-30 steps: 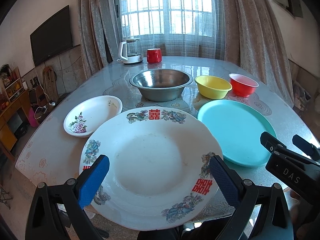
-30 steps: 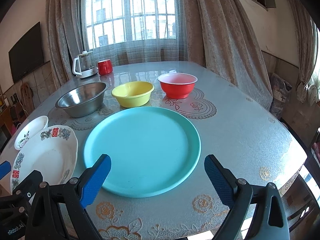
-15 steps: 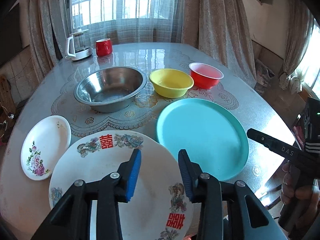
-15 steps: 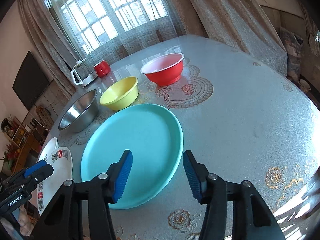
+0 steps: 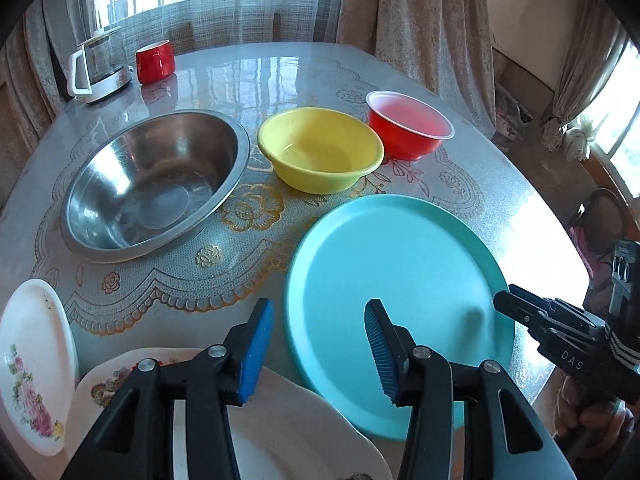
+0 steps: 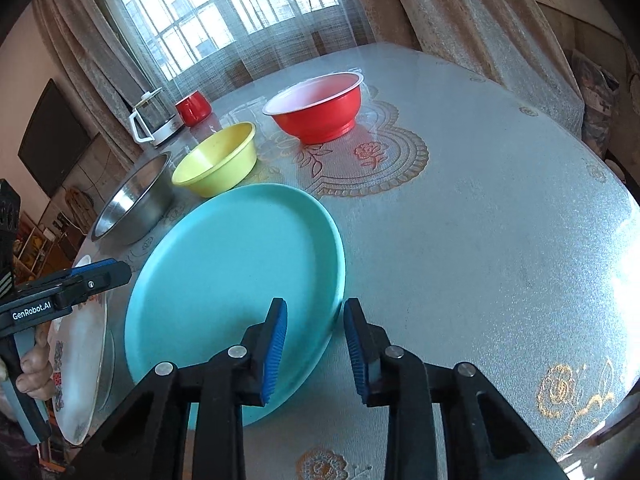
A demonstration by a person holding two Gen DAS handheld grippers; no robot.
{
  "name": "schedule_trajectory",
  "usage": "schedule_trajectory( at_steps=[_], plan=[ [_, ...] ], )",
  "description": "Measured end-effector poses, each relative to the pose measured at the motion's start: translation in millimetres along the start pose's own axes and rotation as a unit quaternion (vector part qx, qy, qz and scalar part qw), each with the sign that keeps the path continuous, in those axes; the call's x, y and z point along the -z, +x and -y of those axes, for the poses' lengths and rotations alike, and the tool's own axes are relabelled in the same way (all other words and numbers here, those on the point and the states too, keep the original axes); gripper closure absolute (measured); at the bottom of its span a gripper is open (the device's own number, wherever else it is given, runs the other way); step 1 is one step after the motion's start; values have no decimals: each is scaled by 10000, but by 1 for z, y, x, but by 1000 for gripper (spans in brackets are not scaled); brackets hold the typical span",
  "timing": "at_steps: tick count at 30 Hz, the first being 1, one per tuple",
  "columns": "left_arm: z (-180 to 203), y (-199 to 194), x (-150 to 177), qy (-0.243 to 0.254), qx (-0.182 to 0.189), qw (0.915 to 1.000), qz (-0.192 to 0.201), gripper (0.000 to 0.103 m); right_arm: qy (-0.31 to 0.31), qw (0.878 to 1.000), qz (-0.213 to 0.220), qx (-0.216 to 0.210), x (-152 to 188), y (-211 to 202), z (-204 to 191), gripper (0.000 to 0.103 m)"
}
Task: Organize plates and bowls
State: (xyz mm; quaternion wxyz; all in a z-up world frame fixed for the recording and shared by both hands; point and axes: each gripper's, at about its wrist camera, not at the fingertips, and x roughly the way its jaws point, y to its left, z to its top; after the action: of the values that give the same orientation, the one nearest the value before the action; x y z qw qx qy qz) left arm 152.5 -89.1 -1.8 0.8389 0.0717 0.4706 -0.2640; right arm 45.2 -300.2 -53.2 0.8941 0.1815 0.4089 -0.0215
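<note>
On the table (image 6: 500, 208), the right claw (image 6: 314, 346) is closing astride the teal plate's (image 6: 224, 264) near rim without pinching it, while the left claw (image 5: 318, 354), opening and empty, hovers at its left edge.

Left tongs (image 5: 318, 346) angled downward, jaws opening (nothing between), right tongs (image 6: 315, 344) closing

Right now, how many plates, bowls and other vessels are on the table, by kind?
Plates: 3 — teal plate, large patterned white plate, small floral plate
Bowls: 3 — steel bowl, yellow bowl, red bowl
Cups: 1 — red cup
Kettles: 1 — glass kettle
Total: 8
</note>
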Motion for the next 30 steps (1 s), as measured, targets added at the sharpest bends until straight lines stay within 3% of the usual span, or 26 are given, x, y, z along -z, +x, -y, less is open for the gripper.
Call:
schedule_trajectory(
  at_steps=[3,7,14,20,25,30],
  plan=[
    [4,12,-9,122,-214,9996,-141,57,-184,9995,34,254,0,1,-2,91],
    [1,32,-16,84,-334,9982,-484,74,-162,9998,9,120,-2,1,3,91],
    [14,46,-15,737,-771,9928,-537,79,-236,9997,-20,-6,-2,1,4,91],
    [23,49,-19,905,-654,9926,-471,79,-18,9999,114,100,-4,-3,12,92],
    [35,53,-23,734,-341,9958,-427,79,227,9989,311,273,-11,-12,29,93],
    [49,56,-22,612,-433,9968,-286,79,433,9976,293,450,-16,-6,42,93]
  ],
)
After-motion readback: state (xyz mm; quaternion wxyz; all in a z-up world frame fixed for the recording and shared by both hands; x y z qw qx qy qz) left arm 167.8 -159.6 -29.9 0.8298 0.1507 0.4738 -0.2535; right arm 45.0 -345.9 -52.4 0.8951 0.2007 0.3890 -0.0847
